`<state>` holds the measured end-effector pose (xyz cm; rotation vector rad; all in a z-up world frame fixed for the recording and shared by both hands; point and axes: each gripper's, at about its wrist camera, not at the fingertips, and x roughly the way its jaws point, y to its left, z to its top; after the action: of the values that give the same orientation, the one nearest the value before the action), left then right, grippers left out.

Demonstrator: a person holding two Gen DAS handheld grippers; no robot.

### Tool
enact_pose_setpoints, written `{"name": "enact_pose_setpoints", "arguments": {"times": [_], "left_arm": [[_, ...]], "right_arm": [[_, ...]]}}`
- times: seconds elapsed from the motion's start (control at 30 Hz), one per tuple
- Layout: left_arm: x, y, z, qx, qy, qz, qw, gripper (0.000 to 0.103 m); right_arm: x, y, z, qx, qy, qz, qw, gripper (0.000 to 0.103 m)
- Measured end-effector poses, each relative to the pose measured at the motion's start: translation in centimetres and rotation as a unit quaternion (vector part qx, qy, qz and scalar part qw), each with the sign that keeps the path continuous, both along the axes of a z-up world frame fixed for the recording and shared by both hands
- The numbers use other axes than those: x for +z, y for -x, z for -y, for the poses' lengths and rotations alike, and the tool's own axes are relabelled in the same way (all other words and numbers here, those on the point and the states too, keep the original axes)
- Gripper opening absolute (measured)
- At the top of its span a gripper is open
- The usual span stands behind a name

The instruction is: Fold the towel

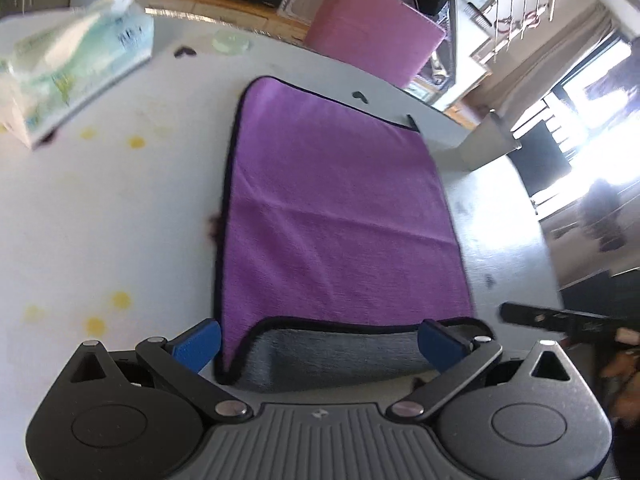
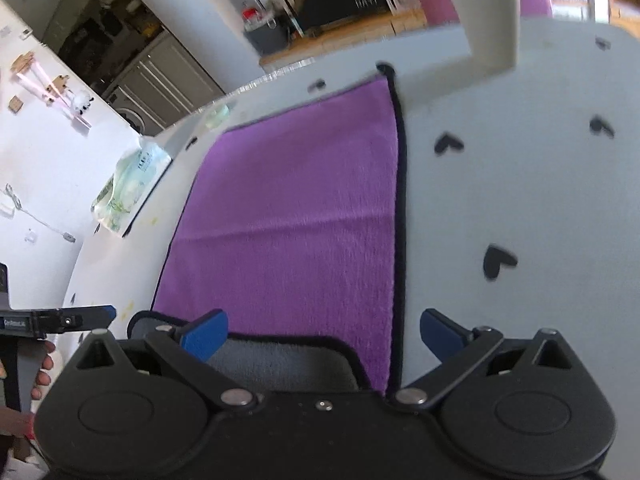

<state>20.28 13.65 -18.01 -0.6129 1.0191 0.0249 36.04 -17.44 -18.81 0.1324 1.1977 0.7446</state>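
My left hand-held gripper (image 1: 316, 344) and right hand-held gripper (image 2: 322, 338) both hang with blue fingers spread wide and pinching nothing, one over each near corner of the purple, black-edged microfibre towel (image 1: 332, 208), I'd guess so each can take a corner for the fold. The towel lies flat on the white bench (image 1: 100, 208), its near hem flipped to show grey backing. Further off, the tissue pack (image 1: 76, 68) and grey cup (image 2: 486, 20) stand clear of it.
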Motion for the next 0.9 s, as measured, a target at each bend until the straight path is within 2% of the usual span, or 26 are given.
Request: {"name": "enact_pose_setpoints", "arguments": {"times": [0.03,0.07,0.13,0.2,0.27,0.37,0.63,0.77,0.9], "left_arm": [[-0.1,0.0,-0.1,0.000,0.011,0.000,0.9999,0.103],[-0.2,0.0,-0.1,0.001,0.020,0.001,0.9998,0.103],[-0.3,-0.1,-0.2,0.002,0.030,0.001,0.9995,0.102],[-0.4,-0.2,-0.1,0.002,0.032,0.001,0.9995,0.102],[-0.5,-0.3,-0.2,-0.001,0.033,-0.001,0.9995,0.096],[-0.9,-0.5,-0.2,-0.007,0.025,-0.005,0.9997,0.093],[-1.4,-1.0,-0.8,-0.017,-0.017,-0.011,0.9996,0.082],[-2.0,-1.2,-0.8,-0.031,-0.018,-0.019,0.9992,0.071],[-2.6,-1.4,-0.3,-0.050,-0.020,-0.038,0.9979,0.061]], "right_arm": [[-0.2,-0.1,-0.1,0.001,0.002,-0.012,1.000,0.096],[-0.4,-0.2,-0.1,0.002,0.004,-0.020,1.000,0.088],[-0.5,-0.2,-0.3,0.007,0.010,-0.023,1.000,0.078],[-0.6,-0.3,-0.4,0.006,0.021,-0.029,0.999,0.072],[-0.8,-0.2,-0.3,0.007,0.024,-0.032,0.999,0.060],[-0.9,-0.3,0.0,0.007,0.031,-0.037,0.999,0.051],[-1.1,-0.1,0.4,0.025,0.046,-0.031,0.998,0.044],[-1.1,0.0,0.2,0.043,0.047,-0.029,0.998,0.032],[-1.3,0.4,-0.4,0.065,0.057,-0.025,0.996,0.028]]}}
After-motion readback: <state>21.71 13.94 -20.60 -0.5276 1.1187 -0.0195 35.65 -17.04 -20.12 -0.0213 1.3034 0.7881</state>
